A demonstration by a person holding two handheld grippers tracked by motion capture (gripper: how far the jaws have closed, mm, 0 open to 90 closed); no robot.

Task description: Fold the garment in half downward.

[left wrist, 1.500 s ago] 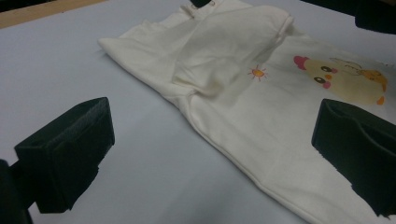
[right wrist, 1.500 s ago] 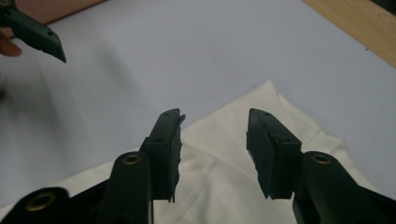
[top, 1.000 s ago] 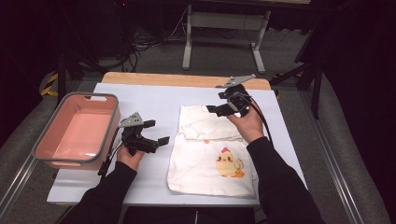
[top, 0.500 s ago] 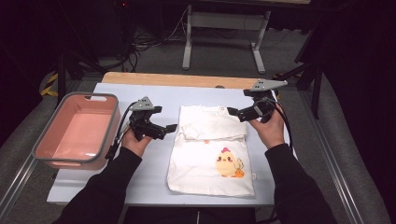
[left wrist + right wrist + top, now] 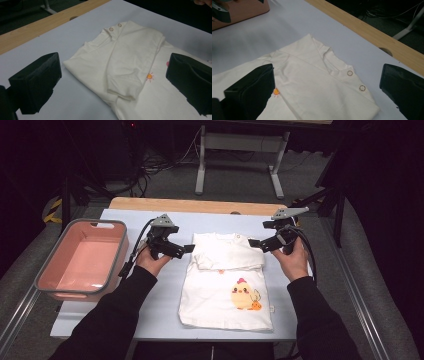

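A: The cream cotton baby shirt with a chick print (image 5: 227, 282) is laid flat mid-table, sleeves folded in. Left gripper (image 5: 186, 249) and right gripper (image 5: 253, 243) are held wide open beside its shoulders, nothing gripped.

B: Only the top layer could get pinched, so the sleeve folds get dragged loose. The pink plastic bin (image 5: 82, 260) is well apart.

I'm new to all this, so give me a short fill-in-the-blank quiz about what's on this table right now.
1. The white shirt has a yellow ____ printed on its front.
2. The pink basin sits near the person's ____ tool.
3. The jaws of the right tool stand ____, gripping nothing.
4. Both sleeves lie ____ over the shirt's chest.

Missing words: chick; left; open; folded
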